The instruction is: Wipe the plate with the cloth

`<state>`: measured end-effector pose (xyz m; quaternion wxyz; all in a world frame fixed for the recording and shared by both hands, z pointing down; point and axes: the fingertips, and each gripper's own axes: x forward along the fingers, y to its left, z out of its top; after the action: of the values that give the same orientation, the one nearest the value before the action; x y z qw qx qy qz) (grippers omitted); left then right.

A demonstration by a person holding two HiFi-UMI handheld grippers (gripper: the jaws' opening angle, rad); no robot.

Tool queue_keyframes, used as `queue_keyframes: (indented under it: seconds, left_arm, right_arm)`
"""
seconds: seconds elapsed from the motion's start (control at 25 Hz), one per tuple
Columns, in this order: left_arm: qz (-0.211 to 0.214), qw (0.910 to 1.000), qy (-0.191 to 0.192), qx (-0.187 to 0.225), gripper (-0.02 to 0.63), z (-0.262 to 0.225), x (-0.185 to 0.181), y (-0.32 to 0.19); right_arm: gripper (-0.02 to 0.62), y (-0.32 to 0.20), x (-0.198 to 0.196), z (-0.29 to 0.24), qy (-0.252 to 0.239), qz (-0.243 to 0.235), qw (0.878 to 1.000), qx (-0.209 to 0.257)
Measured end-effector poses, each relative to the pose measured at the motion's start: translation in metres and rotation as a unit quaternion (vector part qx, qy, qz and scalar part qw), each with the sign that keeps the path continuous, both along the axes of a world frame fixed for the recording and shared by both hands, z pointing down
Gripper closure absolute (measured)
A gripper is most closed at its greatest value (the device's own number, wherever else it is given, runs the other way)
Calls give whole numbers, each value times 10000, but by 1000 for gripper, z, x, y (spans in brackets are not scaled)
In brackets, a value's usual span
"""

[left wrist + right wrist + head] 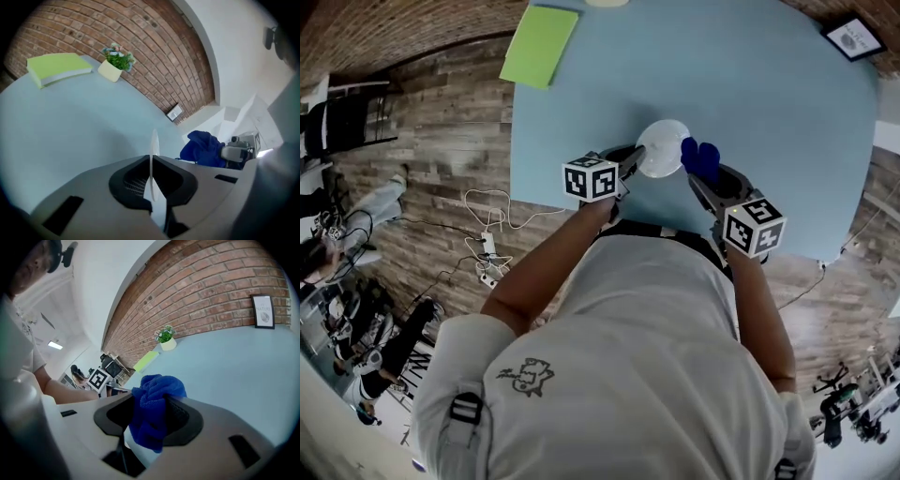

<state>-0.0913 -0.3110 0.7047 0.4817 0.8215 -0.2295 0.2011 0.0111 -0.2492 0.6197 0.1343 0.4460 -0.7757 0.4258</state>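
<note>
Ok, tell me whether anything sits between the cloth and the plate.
Nothing visible does. The left hand-held gripper holds the plate by its rim, and the blue cloth in the right hand-held gripper is right beside it, with no object between them.

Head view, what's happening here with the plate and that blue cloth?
A person works over the light blue table with tongs in each hand. The left tongs are shut on the rim of the white plate; the right tongs are shut on the bunched blue cloth, right beside the plate. Whether cloth and plate touch cannot be told.
</note>
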Motion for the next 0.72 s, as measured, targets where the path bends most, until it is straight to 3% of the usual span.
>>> queue_keyframes:
  seconds: [0.2,0.48,0.72]
  left_arm:
    - [-281,9987,-53,-420,586,30,-10,5]
    - [-250,9991,-348,-52,581,42,-2,-9]
    - [54,9955,-933,154,515,68,-5,-11]
  right_arm:
    - [420,14,-4,18,-113,111,9993,-353]
    - [420,12,32,20,-50,292,9985,-469]
    - [420,2,46,25,-15,469,9978,-477]
